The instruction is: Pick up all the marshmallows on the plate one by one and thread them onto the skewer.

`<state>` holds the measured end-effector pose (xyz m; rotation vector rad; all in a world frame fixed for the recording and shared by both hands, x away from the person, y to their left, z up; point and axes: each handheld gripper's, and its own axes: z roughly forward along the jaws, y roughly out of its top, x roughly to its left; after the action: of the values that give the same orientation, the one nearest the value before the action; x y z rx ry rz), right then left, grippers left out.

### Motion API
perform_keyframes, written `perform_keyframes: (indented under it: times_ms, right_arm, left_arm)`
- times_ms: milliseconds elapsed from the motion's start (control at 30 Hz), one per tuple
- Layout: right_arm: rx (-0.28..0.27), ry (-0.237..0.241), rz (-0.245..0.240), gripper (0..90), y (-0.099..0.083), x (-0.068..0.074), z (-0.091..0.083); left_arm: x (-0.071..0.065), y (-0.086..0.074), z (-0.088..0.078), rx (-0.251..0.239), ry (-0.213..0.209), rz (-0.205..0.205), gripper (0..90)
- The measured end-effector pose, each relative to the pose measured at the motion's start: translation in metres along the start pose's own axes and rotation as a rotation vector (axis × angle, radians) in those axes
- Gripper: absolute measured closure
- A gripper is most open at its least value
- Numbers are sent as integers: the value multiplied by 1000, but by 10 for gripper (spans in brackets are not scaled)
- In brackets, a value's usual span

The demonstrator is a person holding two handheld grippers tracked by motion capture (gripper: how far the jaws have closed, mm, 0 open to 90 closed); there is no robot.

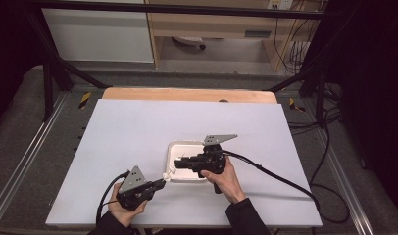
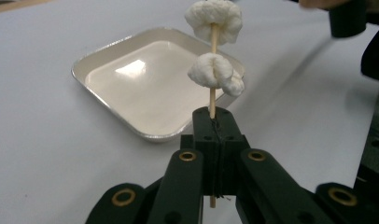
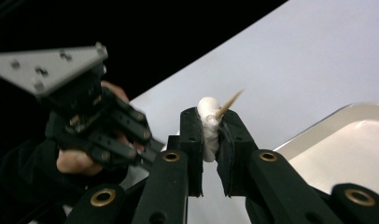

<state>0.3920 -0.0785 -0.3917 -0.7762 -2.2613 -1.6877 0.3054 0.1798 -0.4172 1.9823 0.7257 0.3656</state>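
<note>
White marshmallow (image 3: 207,122) pinched in my right tool (image 3: 210,154), wooden skewer (image 2: 213,100) clamped in my left tool (image 2: 214,140); I should push straight along the stick, gently.

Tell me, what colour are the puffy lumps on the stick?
The lumps on the stick are white, like marshmallows. The left gripper view shows them best.

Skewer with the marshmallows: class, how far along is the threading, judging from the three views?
Done: two marshmallows already sit on the wooden skewer, which the left gripper clamps. In hand: the right gripper squeezes another marshmallow with the skewer tip poking through it. Left: whether more follow cannot be told; the tray looks empty.
</note>
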Motion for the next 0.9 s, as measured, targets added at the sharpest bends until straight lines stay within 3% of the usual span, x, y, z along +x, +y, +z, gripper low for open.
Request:
perform_keyframes:
  times_ms: [133,300,533,767,900]
  right_arm:
    - [-1,-14,-10,810,-2,-1,2]
    - [-2,-39,-6,774,0,-1,-1]
    - [-48,-140,-44,508,3,-1,-15]
    - [-18,-281,-116,249,-6,-10,-35]
    - [6,-349,-117,129,-14,-19,-45]
  left_arm:
    - [2,-1,4,17,-12,-12,893]
    - [3,-1,3,-2,-20,-27,892]
    - [9,-4,2,-1,-4,-60,891]
    - [13,-4,2,6,12,-78,890]
    - [16,-4,0,12,11,-89,890]
